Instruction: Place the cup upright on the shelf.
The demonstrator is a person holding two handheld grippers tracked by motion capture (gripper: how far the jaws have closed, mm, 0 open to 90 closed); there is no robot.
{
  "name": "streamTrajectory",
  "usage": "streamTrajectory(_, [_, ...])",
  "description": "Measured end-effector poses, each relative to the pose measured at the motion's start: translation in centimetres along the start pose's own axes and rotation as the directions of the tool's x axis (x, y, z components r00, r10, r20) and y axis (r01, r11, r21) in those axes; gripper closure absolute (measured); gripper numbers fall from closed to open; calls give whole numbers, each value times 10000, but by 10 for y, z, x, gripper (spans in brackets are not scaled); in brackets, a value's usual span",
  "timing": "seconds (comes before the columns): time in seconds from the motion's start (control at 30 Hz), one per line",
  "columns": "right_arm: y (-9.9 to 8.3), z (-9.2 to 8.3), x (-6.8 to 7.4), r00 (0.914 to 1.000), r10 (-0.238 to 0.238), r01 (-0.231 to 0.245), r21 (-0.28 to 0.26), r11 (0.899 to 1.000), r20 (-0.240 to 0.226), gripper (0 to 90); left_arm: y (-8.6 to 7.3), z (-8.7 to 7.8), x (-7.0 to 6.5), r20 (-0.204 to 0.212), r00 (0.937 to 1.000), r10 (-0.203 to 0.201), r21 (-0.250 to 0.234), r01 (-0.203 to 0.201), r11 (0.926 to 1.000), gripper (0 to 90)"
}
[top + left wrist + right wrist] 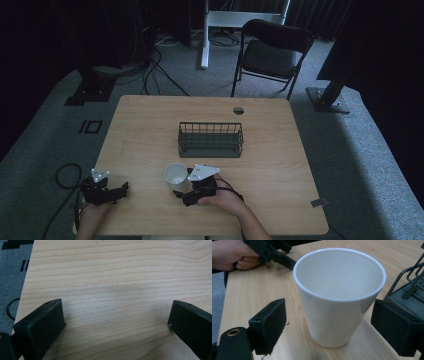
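The cup [339, 297] was stood upright near the table's [150, 120] front edge, before the rack [210, 140], bare wood around it. It was flanked, untouched, by the right gripper's [328, 330] spread jaws. The left gripper [116, 322], also spread, was held left of the cup, by the table's left edge.

White cup [176, 177] stands near wire basket [210, 139]; bare table [150, 130] lies leftward.

The light wooden rectangular surface [150, 130] carries a dark wire rack basket [211, 140] near its middle and an upright white tapered ceramic cup [176, 177] closer to the near edge, apart from the basket.
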State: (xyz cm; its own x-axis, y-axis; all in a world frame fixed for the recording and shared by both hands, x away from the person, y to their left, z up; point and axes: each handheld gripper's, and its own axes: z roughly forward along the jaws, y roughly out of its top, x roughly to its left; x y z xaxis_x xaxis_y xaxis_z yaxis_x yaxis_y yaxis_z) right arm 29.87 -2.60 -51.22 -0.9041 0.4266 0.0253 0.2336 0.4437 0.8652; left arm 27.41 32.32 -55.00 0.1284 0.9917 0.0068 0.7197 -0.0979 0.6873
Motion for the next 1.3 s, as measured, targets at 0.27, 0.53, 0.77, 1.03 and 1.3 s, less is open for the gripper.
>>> streamTrajectory(0.27, [5,4,-2,9999,92,-89,-282,9996,122,128,0,0,0,-1,10000,-1,1,1,10000,8])
streamTrajectory(0.53, [12,7,-3,9996,87,-73,-536,9985,256,128,0,0,0,0,10000,-2,0,2,10000,8])
streamTrajectory(0.77, [14,12,-1,9997,-39,56,-652,9979,257,133,0,0,0,-1,10000,-1,2,1,10000,8])
streamTrajectory(1.03, [17,15,0,9987,-151,189,-793,9967,483,186,0,0,0,0,10000,0,1,0,10000,8])
streamTrajectory(1.3, [18,17,2,9991,-105,137,-808,9966,407,194,0,0,0,0,10000,-4,-1,4,10000,8])
